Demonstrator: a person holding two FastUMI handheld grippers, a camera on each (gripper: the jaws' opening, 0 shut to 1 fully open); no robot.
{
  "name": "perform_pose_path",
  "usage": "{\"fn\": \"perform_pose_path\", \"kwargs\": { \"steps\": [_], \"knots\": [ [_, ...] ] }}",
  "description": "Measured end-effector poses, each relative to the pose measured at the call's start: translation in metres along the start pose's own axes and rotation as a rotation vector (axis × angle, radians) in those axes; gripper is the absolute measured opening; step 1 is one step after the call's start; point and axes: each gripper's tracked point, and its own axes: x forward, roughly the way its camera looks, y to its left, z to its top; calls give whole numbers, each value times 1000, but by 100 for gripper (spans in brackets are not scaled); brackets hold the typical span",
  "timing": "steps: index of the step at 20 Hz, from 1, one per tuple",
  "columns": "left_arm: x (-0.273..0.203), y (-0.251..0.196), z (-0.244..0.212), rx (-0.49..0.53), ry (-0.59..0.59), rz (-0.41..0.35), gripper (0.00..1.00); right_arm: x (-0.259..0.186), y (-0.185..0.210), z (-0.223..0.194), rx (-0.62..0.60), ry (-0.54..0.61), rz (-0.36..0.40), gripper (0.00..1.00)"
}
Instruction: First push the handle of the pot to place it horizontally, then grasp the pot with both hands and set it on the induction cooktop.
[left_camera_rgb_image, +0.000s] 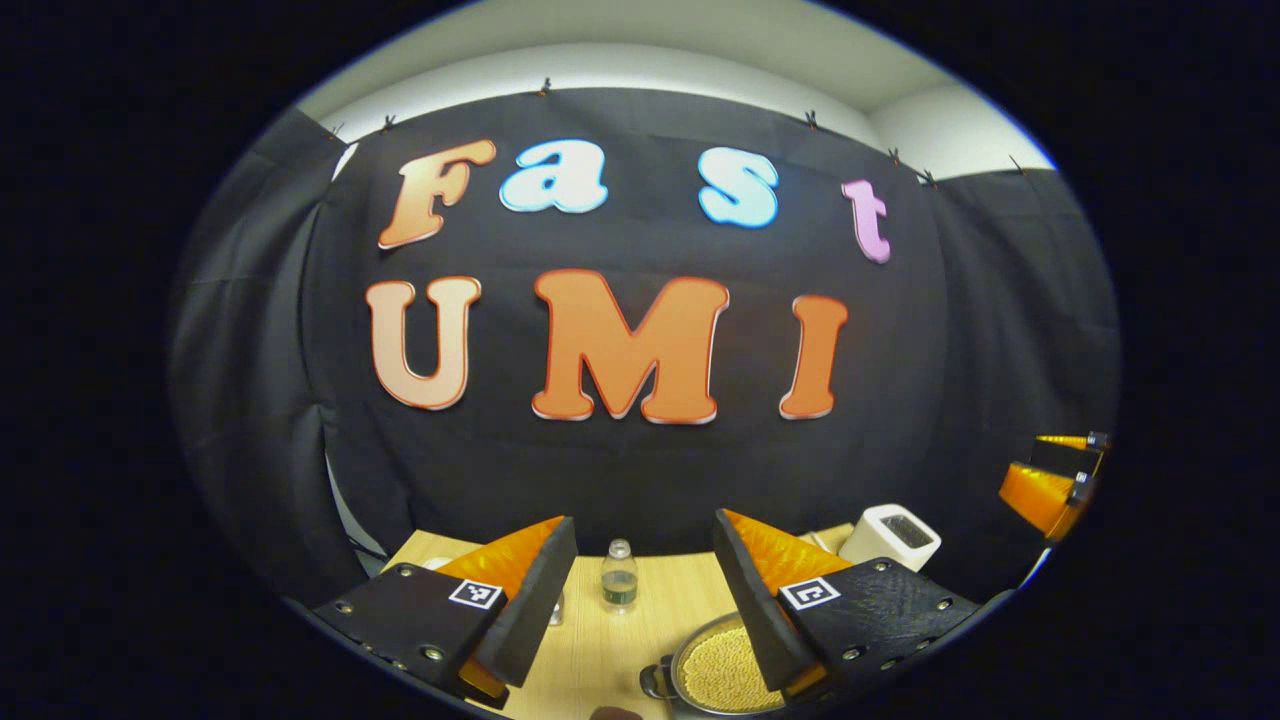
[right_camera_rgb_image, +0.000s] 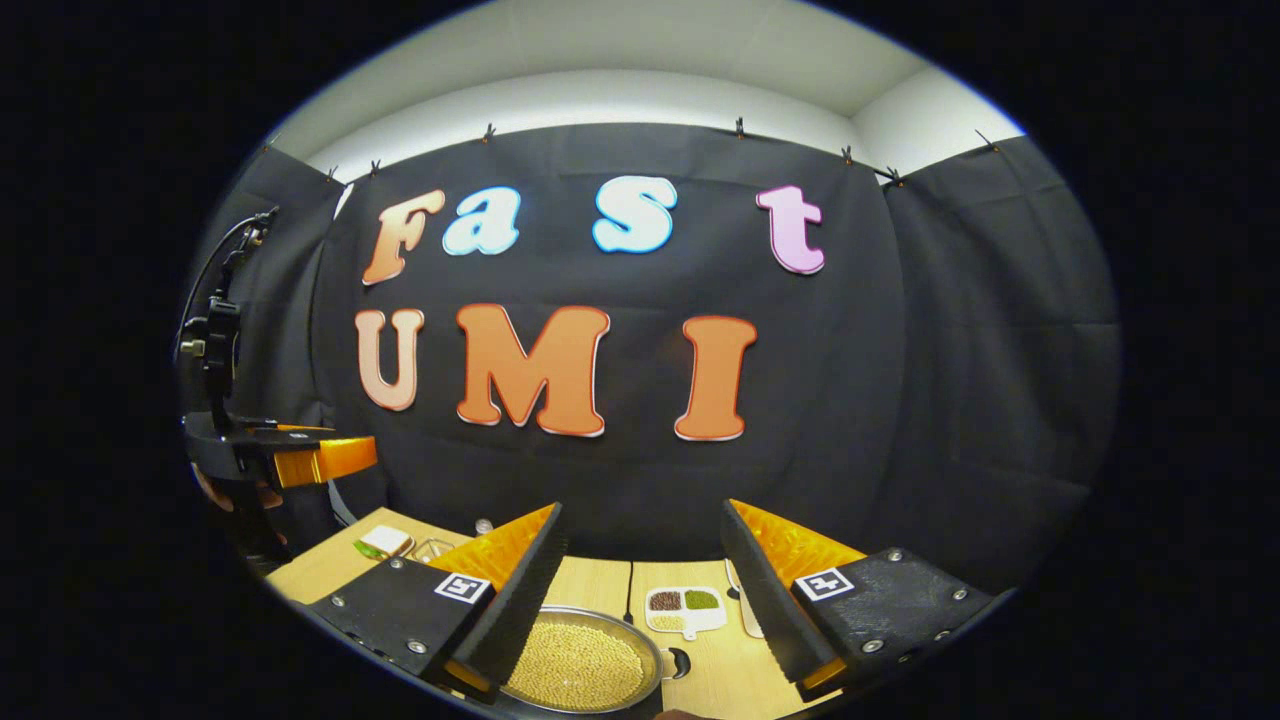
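- The left gripper (left_camera_rgb_image: 645, 560) is held up above the table (left_camera_rgb_image: 590, 650), its two fingers spread well apart with nothing between them.
- In the left gripper view the pot (left_camera_rgb_image: 715, 675) sits low on the table, under and just beside the gripper's right-hand finger; that finger covers part of its rim.
- The pot is a shallow metal one filled with small pale yellow grains, and a dark side handle (left_camera_rgb_image: 657, 680) sticks out from its near-left edge.
- Beyond the pot, toward the booth wall, a small clear bottle (left_camera_rgb_image: 619, 575) stands upright on the table.
- To the far right of the pot in that view stands a white boxy appliance (left_camera_rgb_image: 890, 537) with a slot in its top.
- The right gripper (right_camera_rgb_image: 645, 560) also hangs above the table (right_camera_rgb_image: 600, 580), its fingers set wide with nothing gripped.
- In the right gripper view the pot (right_camera_rgb_image: 580, 665) lies below and between the fingers, closer to the left-hand one, which hides part of its rim.
- Just past the pot on its right lies a small white divided dish (right_camera_rgb_image: 684, 607) holding brown, green and pale portions.
- Far left of the pot a small plate with something green (right_camera_rgb_image: 382, 543) rests near the table's edge.
- The right gripper's orange fingers (left_camera_rgb_image: 1045, 490) show at the far right edge of the left gripper view, well above the pot.
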Motion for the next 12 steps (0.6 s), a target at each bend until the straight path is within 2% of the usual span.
{"fn": "perform_pose_path", "kwargs": {
  "steps": [3, 6, 7, 9, 10, 12],
  "knots": [
    [-29, 19, 68, 8, -132, 24, 84, -11, 2, 41, -21, -75, 17, 97],
    [-57, 32, 126, -40, -248, 17, 84, -16, 3, 74, -61, -124, 23, 93],
    [-68, 39, 142, -37, -277, 25, 84, -18, 1, 84, -73, -137, 21, 97],
    [-89, 56, 172, -17, -337, 45, 84, -24, 0, 104, -98, -167, 20, 93],
    [-96, 60, 180, -14, -352, 53, 84, -28, 0, 113, -107, -185, 29, 95],
    [-105, 74, 198, -27, -371, 73, 84, -36, 11, 127, -86, -198, 85, 97]
  ]
}}
